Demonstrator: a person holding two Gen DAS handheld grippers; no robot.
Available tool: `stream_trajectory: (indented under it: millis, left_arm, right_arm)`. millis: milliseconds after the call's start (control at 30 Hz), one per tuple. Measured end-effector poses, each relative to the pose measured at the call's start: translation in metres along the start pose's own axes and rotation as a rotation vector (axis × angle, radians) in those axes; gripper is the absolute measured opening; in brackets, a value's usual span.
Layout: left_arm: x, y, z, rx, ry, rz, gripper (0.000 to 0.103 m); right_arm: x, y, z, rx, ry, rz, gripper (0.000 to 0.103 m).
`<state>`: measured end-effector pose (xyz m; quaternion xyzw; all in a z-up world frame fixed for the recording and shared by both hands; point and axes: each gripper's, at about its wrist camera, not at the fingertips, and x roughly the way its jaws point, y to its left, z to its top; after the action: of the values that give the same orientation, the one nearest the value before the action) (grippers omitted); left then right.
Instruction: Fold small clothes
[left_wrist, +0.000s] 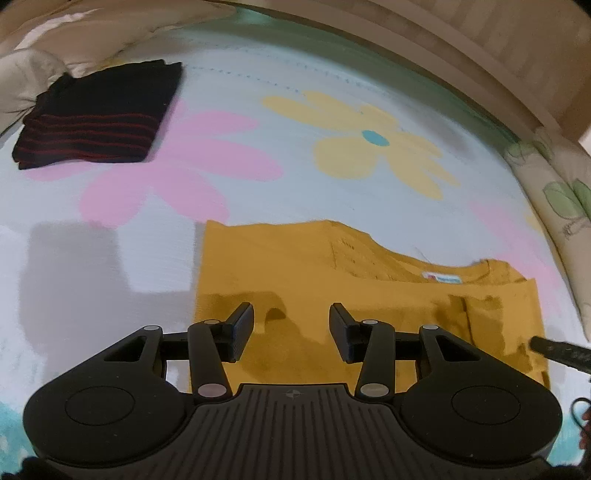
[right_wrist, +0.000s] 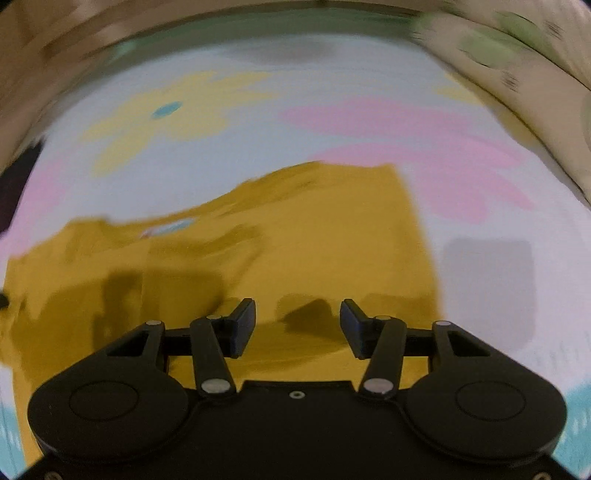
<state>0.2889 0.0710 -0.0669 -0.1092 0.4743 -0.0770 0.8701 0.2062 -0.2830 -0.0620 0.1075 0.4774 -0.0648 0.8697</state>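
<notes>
A mustard-yellow small shirt (left_wrist: 314, 266) lies partly folded on a flowered sheet, its neck label (left_wrist: 441, 278) facing up. My left gripper (left_wrist: 291, 325) is open and empty, hovering over the shirt's near left part. The shirt also fills the middle of the blurred right wrist view (right_wrist: 314, 229). My right gripper (right_wrist: 297, 325) is open and empty above the shirt's near right part. A dark tip of the right gripper (left_wrist: 554, 350) shows at the right edge of the left wrist view.
A folded black garment with red stripes (left_wrist: 99, 114) lies at the far left of the sheet (left_wrist: 258, 184). Beige bedding (left_wrist: 22, 81) is bunched behind it. A leaf-print cushion (left_wrist: 557, 192) borders the right side. A wooden bed frame (left_wrist: 480, 44) runs along the back.
</notes>
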Motion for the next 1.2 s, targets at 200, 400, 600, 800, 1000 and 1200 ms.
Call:
stream_trajectory:
  millis: [200,400,600,800,1000,1200]
  left_arm:
    - [0.003,0.000,-0.001,0.024,-0.003,0.009,0.044]
    - [0.008,0.000,-0.005,0.079,0.025,0.050,0.044]
    - [0.016,0.009,-0.012,0.099,0.071,0.083,0.044]
    - [0.017,0.022,-0.013,0.063,0.082,0.063,0.044]
    - [0.015,0.029,-0.018,-0.027,0.037,0.024,0.045]
    - [0.016,0.039,-0.011,-0.055,0.070,-0.035,0.046]
  right_arm:
    - [-0.009,-0.011,0.012,0.117,-0.051,0.149,0.059]
    - [-0.005,0.075,0.001,-0.124,-0.078,0.206,0.059]
    - [0.013,0.107,-0.020,-0.283,-0.041,0.122,0.059]
    - [0.019,0.053,-0.009,-0.186,-0.014,-0.008,0.059]
    - [0.011,-0.013,0.008,0.051,-0.015,0.035,0.060]
    - [0.017,-0.037,0.014,0.214,0.002,0.258,0.059]
